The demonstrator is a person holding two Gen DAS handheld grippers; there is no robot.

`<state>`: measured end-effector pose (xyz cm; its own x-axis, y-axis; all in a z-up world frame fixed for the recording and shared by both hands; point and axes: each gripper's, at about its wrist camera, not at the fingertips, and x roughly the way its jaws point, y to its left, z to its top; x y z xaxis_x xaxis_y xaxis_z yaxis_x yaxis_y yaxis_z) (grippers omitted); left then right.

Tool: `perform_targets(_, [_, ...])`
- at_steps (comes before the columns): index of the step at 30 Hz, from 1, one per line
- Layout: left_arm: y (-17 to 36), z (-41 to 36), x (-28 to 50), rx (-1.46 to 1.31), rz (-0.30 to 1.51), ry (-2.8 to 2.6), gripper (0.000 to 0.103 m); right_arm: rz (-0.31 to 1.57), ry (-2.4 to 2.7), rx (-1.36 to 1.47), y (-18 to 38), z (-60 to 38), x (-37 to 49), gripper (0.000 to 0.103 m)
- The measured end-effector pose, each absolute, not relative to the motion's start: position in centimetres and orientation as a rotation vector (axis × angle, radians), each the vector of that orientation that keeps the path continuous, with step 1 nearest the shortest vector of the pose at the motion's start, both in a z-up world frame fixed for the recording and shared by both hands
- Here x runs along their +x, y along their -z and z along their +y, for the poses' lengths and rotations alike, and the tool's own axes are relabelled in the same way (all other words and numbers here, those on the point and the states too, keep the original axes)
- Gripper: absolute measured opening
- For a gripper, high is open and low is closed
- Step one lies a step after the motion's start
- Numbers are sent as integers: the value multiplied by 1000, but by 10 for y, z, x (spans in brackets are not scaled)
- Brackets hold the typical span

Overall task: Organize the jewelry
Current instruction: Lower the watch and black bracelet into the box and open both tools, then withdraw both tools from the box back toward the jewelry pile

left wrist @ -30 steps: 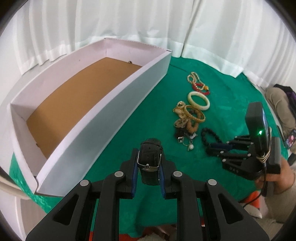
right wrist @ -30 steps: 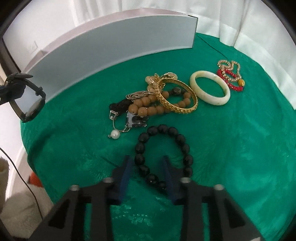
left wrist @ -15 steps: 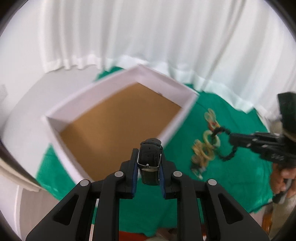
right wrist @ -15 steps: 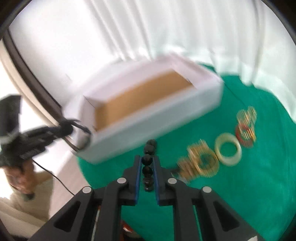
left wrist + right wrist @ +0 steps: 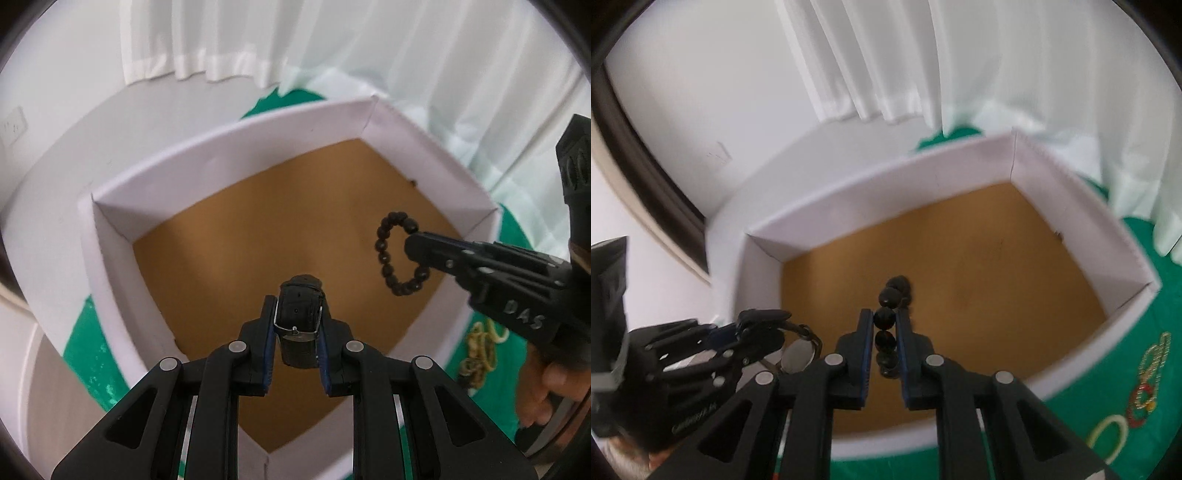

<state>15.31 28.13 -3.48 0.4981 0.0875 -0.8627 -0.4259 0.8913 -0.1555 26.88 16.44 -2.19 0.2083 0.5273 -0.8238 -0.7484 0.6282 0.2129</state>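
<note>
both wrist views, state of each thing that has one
left gripper: shut on black watch, over the box
right gripper: shut on black bead bracelet, over the box
white box: open, nothing on its brown floor
cream bangle: lying on green cloth

Green cloth [image 5: 1167,354] carries white box [image 5: 110,273], jewelry pile [image 5: 1145,391].

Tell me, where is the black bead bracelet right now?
The black bead bracelet hangs pinched in the right gripper, over the brown floor of the white cardboard box, right of the black leather watch.
</note>
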Motion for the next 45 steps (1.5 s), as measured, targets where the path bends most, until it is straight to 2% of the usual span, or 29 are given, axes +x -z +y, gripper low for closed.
perform_targets(4, [51,287,159,-384,1034,-324,22,1056,-897,-266,42,178,269,16])
perform_targets(6, [55,287,158,-369,1025,-337,37,1059,-895,-252,43,178,267,25])
perform_targets(7, [54,287,157,-359,1020,-346,51,1053,-896,-242,42,176,266,37])
perform_targets(8, [51,286,153,-348,1003,-358,61,1047,-897,-233,39,174,265,38])
perform_targets(15, [2,267,122,-299,861,-350,81,917,-893,-155,-19,111,252,43])
perform_targets(17, [-17,247,108,-265,803,-316,87,874,-868,-145,-40,80,245,50])
perform_targets(22, [-40,194,89,-214,737,-199,90,779,-746,-191,-77,7,224,52])
perform_targets(26, [-35,145,76,-173,730,-94,90,730,-663,-218,-82,-52,200,52])
perform_targets(35, [22,65,69,-94,852,32,90,719,-526,-244,-30,-142,131,52])
perform_targets(45, [63,32,64,-56,950,54,90,808,-483,-157,24,-170,105,52])
